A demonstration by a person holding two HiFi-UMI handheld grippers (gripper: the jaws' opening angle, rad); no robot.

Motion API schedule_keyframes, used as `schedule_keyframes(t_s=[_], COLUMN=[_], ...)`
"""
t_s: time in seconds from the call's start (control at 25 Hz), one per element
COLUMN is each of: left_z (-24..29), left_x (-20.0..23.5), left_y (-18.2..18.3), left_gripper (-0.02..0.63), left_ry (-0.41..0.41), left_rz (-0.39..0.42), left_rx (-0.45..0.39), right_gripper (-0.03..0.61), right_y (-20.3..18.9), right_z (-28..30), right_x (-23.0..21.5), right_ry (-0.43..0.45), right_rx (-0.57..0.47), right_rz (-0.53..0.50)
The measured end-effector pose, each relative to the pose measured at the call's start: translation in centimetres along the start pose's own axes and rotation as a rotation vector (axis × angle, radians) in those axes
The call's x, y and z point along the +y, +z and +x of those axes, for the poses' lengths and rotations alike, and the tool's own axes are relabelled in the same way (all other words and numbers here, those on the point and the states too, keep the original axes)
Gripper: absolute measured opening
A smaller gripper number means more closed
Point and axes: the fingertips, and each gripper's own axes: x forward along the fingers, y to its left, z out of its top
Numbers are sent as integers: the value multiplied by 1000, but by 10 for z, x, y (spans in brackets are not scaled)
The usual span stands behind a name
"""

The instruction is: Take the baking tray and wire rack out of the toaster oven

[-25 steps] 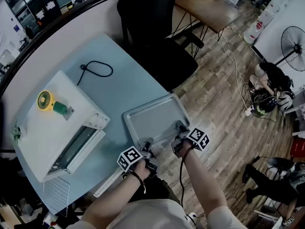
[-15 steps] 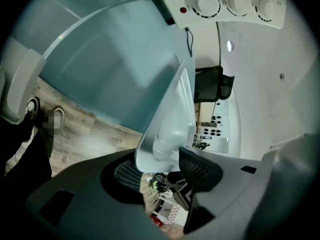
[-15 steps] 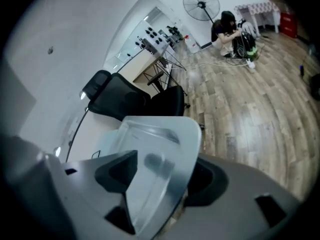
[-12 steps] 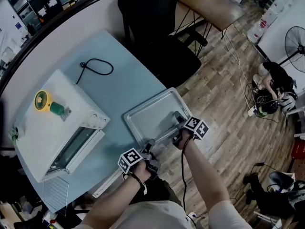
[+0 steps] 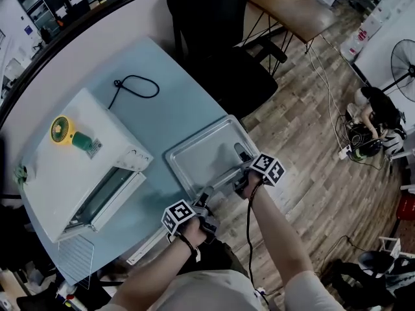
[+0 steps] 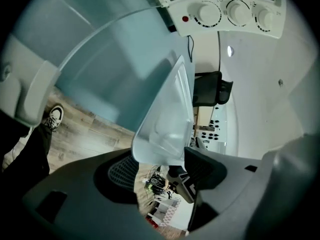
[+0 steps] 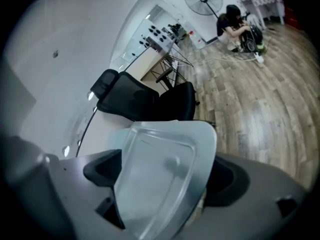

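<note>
Bench [image 5: 175, 109] in pale blue, seen from above. The tray [image 5: 207, 157] lay flat on the bench near its front right edge, out of the white oven [image 5: 71, 167], which stood apart at the left with its door open. The left tongs [image 5: 203, 198] sat at the tray's near corner. Their jaws were part open and had just been widening, with the corner between them but not pinched. The right tongs [image 5: 241, 167] straddled the tray's near rim further right. Their jaws had just spread wide and gripped nothing. A yellow fan [image 5: 61, 129] lay on the oven. A black cord [image 5: 133, 86] curled on the bench behind, and a black chair [image 5: 220, 50] stood beyond.
</note>
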Motion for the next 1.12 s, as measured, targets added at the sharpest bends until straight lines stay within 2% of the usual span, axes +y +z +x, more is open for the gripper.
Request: schedule_keyframes(t_s=[0.08,0.24,0.36,0.48,0.52,0.56,0.6,0.68,0.76,0.92,1.12], left_z=[-6,-19,-29,-42,-47,-53,-58,-70,-84,-113,-154], left_x=[5,6,-12,-44,-59,-73,-87,-113,-138,-179,-214], left_y=[-7,-21,-20,-9,-3,2,7,15,25,42,62], left_gripper=[305,318,316,294,256,175,155,141,98,41,40], left_ry=[20,38,7,-58,-88,-119,-146,-186,-207,-248,-304], left_rz=[-6,13,74,232,307,385,454,553,650,832,990], left_rx=[14,50,67,68,53,33,15,-22,-67,-143,-222], right_gripper=[503,503,475,368,333,300,287,203,142,113,51], right_y=[-2,-8,-9,-10,-12,-13,-15,-15,-16,-28,-42], right_z=[-10,-37,-63,-93,-103,-113,-123,-143,-163,-200,-239], right_x=[0,3,20,52,63,74,84,108,134,192,253], right_ry=[-4,-2,30,107,132,154,172,199,228,356,483], right_rx=[14,76,116,117,112,106,94,47,-6,-46,-106], right_rz=[-62,-123,-226,-351,-394,-439,-486,-592,-689,-787,-865])
